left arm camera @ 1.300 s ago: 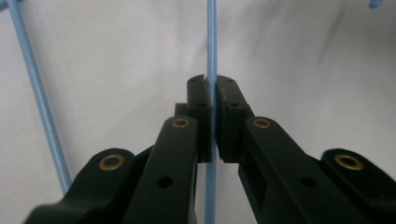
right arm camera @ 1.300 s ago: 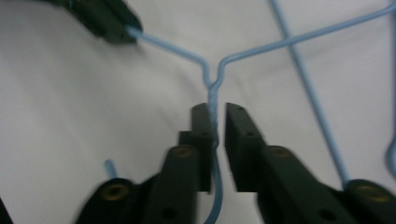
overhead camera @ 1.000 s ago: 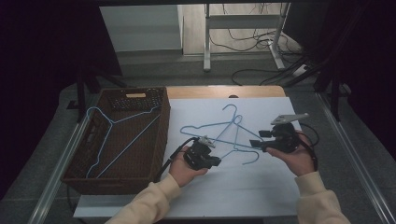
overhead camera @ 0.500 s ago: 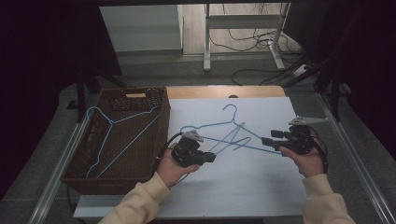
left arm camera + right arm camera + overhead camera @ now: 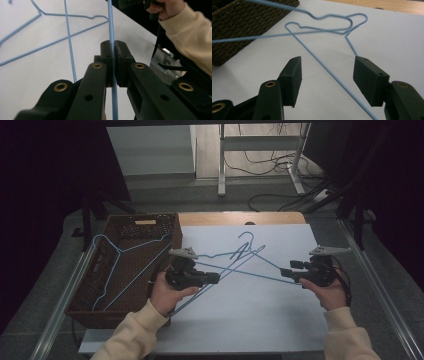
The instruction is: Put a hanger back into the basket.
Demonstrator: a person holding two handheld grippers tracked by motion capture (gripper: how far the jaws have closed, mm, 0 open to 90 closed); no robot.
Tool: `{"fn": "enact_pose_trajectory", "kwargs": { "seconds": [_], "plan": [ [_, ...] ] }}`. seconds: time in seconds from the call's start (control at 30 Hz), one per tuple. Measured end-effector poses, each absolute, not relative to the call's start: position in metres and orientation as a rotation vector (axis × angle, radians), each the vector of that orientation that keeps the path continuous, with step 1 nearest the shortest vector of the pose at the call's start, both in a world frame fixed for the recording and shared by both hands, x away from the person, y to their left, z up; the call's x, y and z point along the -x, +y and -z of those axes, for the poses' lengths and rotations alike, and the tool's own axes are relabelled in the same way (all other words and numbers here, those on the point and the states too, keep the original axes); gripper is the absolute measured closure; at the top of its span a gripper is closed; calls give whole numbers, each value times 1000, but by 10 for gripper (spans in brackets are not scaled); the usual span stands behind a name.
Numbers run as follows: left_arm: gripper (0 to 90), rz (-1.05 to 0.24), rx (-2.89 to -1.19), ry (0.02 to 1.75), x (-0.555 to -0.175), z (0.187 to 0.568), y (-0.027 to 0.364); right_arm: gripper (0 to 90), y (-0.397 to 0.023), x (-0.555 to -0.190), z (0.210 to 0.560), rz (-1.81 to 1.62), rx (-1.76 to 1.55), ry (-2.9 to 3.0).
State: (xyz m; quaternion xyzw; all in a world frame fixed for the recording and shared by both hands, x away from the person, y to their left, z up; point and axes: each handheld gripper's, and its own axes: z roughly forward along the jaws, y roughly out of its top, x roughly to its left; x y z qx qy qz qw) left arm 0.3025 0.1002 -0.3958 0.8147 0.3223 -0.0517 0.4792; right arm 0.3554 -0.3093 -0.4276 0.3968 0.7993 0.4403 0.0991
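My left gripper [image 5: 215, 279] is shut on the long wire of a blue wire hanger [image 5: 240, 265], held above the white table. In the left gripper view, the wire [image 5: 111, 22] runs straight up from between the closed jaws of the left gripper [image 5: 114, 46]. A second blue hanger [image 5: 260, 276] lies on the table, reaching toward my right gripper [image 5: 287, 272]. In the right gripper view, the right gripper [image 5: 327, 67] stands open just above that hanger's wire [image 5: 332, 72], which passes below the gap without touching the pads.
A brown woven basket [image 5: 125, 227] stands at the table's left with a third blue hanger [image 5: 117, 252] resting in it. The white sheet [image 5: 260, 320] covers the table. A wooden strip [image 5: 240, 218] shows along the far edge.
My left gripper has risen and drawn back to the left with its hanger, which now tilts off the table. The right gripper has shifted a little to the right and stayed open.
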Motion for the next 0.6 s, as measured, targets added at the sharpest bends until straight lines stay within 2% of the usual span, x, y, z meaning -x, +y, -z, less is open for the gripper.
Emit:
{"fn": "enact_pose_trajectory", "kwargs": {
  "seconds": [0.6],
  "plan": [
    [868, 111, -1894, 794, -299, 371, 162, 390, -300, -356, 438, -1274, -1152, 2424]
  ]
}}
